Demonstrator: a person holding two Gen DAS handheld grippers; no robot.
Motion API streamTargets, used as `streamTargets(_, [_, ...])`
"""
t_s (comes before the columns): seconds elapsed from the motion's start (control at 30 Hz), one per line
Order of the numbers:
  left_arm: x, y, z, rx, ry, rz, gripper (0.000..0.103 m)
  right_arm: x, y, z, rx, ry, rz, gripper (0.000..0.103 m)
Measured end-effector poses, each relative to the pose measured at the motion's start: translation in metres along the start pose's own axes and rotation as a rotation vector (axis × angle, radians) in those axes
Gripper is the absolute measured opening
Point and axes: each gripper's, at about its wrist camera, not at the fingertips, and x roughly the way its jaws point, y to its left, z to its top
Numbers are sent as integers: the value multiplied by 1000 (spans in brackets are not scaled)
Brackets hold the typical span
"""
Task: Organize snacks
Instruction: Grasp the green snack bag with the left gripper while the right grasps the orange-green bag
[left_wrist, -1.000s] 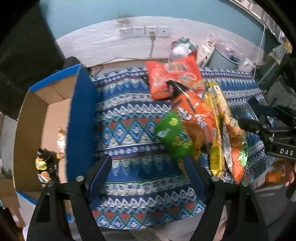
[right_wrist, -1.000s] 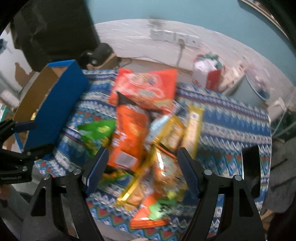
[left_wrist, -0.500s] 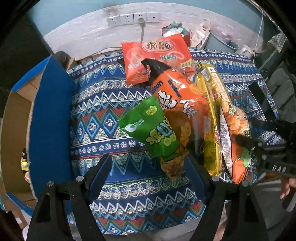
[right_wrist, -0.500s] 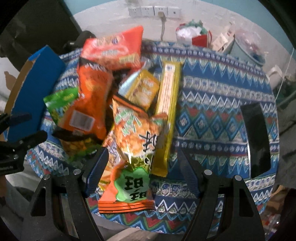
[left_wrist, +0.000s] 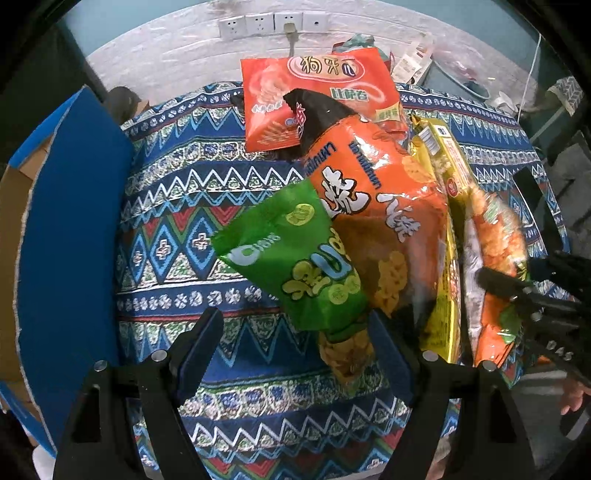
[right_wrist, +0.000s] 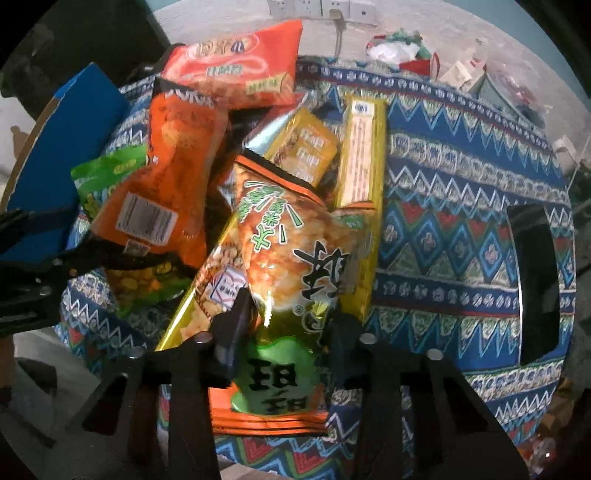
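- Orange-and-green snack bag (right_wrist: 291, 266) lies on the snack pile near the counter's (right_wrist: 454, 206) front edge, pinched by the closing right claw (right_wrist: 286, 325).
- Left claw (left_wrist: 291, 347) hangs spread over the green bag (left_wrist: 291, 254), gripping nothing.

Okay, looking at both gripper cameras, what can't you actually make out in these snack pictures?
- Box inside: left view, its blue flap blocks it.
- Snacks under the orange bag: both views, covered by the pile.
- Bag where the right gripper is closing on it: the fingers cover part of it.
- Dark slab on the cloth: right view, too dim to identify.
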Motion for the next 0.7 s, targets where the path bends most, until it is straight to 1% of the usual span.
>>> streamTargets(0.07, [4,-1,2,-13,-3,-16,83,-7,-3,3,8,-27,-3,34])
streamTargets(0.1, [6,-1,3,-18,-3,-20,86,-10,-6,5,10,-37,-8,34])
streamTargets(0.17, [9,-2,6,-28,-9,-24,86,-14,-8,7,6,-54,-16,33])
streamTargets(0.3, [13,-4,12,-41,-16,-34,88,-14,-10,10,-13,-67,-32,33])
streamTargets(0.4, [17,-5,18,-49,-21,-35,92,-10,-9,14,-20,-65,-26,33])
streamTargets(0.5, [21,-8,25,-51,-29,-41,94,-10,-9,14,-22,-65,-19,33])
streamTargets(0.67, [26,-9,29,-57,-45,-75,93,-6,-11,18,-22,-64,-5,33])
streamTargets(0.7, [27,-10,30,-58,-50,-89,84,-5,-12,19,-21,-64,-3,33])
